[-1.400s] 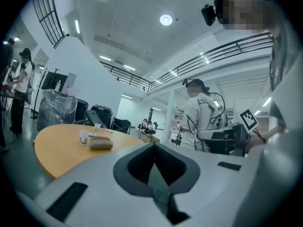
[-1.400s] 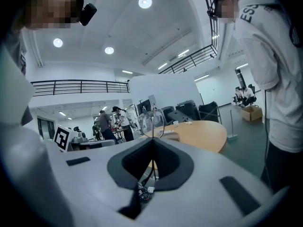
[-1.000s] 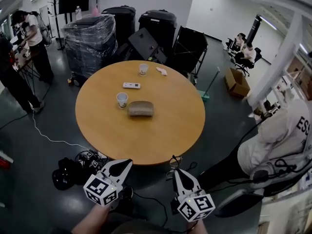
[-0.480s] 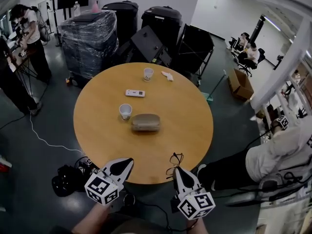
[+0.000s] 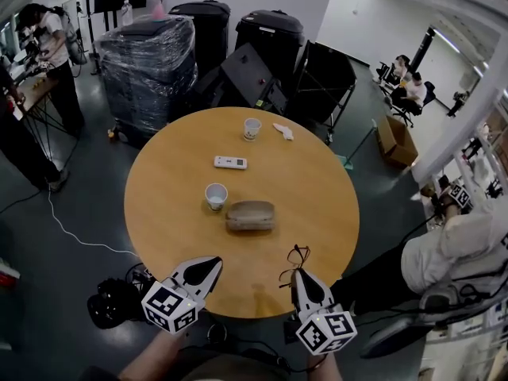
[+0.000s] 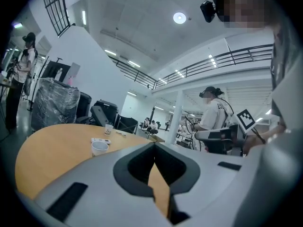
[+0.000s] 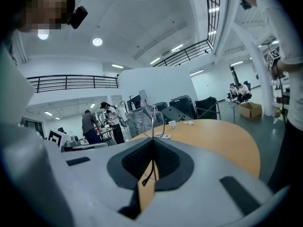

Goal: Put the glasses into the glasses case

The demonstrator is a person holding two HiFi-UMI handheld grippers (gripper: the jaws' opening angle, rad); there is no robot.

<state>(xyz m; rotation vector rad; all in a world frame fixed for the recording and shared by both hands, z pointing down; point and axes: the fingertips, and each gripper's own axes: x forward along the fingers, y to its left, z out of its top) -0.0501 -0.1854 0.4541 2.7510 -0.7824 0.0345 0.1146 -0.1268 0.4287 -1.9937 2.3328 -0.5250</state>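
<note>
The grey-brown glasses case [image 5: 250, 215] lies shut near the middle of the round wooden table [image 5: 175, 213]. My right gripper [image 5: 300, 275] is shut on the thin-framed glasses [image 5: 295, 258], just over the table's near edge. In the right gripper view the lenses [image 7: 150, 122] stick up past the right gripper [image 7: 153, 140], and a temple arm hangs in the slit between the jaws. My left gripper [image 5: 208, 267] hovers at the near edge, left of the right one. Its jaws meet at the tip of the left gripper [image 6: 154, 145], with nothing in them.
A paper cup [image 5: 215, 195] stands left of the case. Behind them lie a white remote [image 5: 230, 163], a second cup [image 5: 252, 128] and a tissue [image 5: 282, 130]. A seated person [image 5: 456, 248] is at the right, a wrapped pallet [image 5: 147, 54] and black bins [image 5: 266, 34] beyond, cables [image 5: 111, 300] on the floor.
Both grippers have moved forward to the table: their tips were short of its near edge and now reach over it. The glasses stay in the right gripper.
</note>
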